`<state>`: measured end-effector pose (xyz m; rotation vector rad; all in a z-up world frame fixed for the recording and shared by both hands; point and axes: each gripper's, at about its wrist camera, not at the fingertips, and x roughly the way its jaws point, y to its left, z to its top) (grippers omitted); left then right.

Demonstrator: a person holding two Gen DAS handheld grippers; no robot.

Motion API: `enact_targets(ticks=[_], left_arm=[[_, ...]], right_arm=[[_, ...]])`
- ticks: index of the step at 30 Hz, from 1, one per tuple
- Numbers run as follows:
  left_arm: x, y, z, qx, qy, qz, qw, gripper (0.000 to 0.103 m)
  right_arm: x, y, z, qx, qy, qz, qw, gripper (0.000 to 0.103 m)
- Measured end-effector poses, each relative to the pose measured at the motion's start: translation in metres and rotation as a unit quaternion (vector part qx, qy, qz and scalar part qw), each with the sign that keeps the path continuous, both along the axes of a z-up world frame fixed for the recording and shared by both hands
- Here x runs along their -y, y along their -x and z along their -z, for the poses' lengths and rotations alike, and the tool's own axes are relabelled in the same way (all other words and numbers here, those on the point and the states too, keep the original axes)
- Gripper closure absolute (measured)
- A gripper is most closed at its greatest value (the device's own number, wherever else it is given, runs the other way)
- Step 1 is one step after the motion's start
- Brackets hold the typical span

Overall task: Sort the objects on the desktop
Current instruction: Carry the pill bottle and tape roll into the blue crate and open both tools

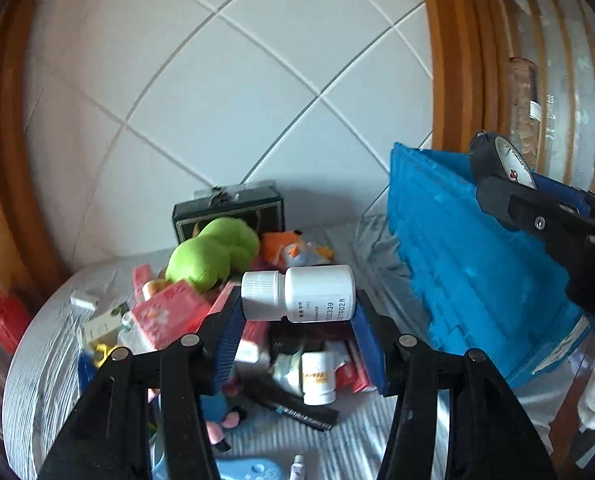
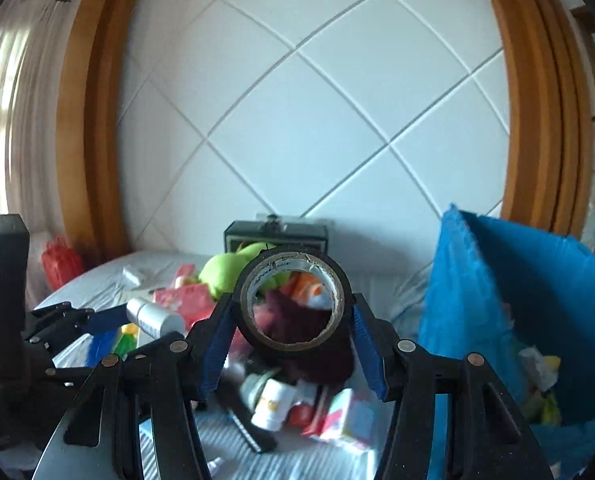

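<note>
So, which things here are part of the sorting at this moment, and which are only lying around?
In hand:
- white bottle, in the left gripper
- tape roll, in the right gripper
- blue bin

Lying about:
- green plush
- dark box
- red container

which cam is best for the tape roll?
Right wrist: the tape roll sits centered, clamped in the right gripper, its core open to the lens. Left wrist catches it only edge-on at far right.

White bottle (image 1: 317, 294), blk tape roll (image 2: 293, 304).
</note>
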<state>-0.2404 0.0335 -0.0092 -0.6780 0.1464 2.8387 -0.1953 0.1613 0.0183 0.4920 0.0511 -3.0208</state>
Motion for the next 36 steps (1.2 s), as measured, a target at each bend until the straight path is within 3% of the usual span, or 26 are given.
enact_targets(ticks=[5, 9, 13, 16, 19, 22, 25, 27, 31, 32, 34, 36], left_arm=[[-0.072, 0.003, -0.054, -0.042, 0.004, 0.062, 0.9972, 0.051], [-0.136, 0.013, -0.083, -0.048, 0.009, 0.105, 0.9932, 0.051], [-0.200, 0.030, -0.103, -0.018, 0.004, 0.147, 0.9890, 0.051], [-0.252, 0.061, -0.106, 0.046, 0.004, 0.176, 0.9834, 0.051], [-0.301, 0.093, -0.095, 0.104, 0.013, 0.186, 0.9769, 0.051], [-0.343, 0.120, -0.075, 0.152, 0.050, 0.183, 0.9700, 0.051], [-0.376, 0.138, -0.045, 0.200, 0.092, 0.172, 0.9601, 0.051], [-0.385, 0.147, -0.024, 0.226, 0.109, 0.166, 0.9537, 0.051], [-0.394, 0.168, 0.013, 0.257, 0.125, 0.143, 0.9475, 0.051], [-0.393, 0.172, 0.024, 0.268, 0.124, 0.138, 0.9454, 0.051], [-0.390, 0.181, 0.050, 0.329, 0.131, 0.118, 0.9276, 0.051], [-0.390, 0.181, 0.051, 0.346, 0.107, 0.130, 0.9230, 0.051]], right_arm=[[-0.076, -0.012, -0.041, -0.014, 0.002, 0.058, 0.998, 0.047], [-0.138, -0.014, -0.069, -0.002, -0.017, 0.110, 0.994, 0.047], [-0.198, -0.007, -0.078, 0.027, -0.021, 0.143, 0.989, 0.047], [-0.247, 0.012, -0.078, 0.076, -0.006, 0.153, 0.985, 0.047], [-0.292, 0.039, -0.064, 0.142, 0.031, 0.152, 0.978, 0.047], [-0.334, 0.063, -0.045, 0.199, 0.070, 0.157, 0.965, 0.047], [-0.361, 0.085, -0.019, 0.268, 0.079, 0.164, 0.946, 0.047], [-0.372, 0.100, 0.004, 0.319, 0.080, 0.155, 0.931, 0.047], [-0.379, 0.121, 0.046, 0.370, 0.063, 0.164, 0.912, 0.047], [-0.385, 0.127, 0.058, 0.380, 0.081, 0.159, 0.908, 0.047], [-0.398, 0.132, 0.079, 0.406, 0.138, 0.150, 0.891, 0.047], [-0.401, 0.128, 0.089, 0.419, 0.146, 0.149, 0.884, 0.047]])
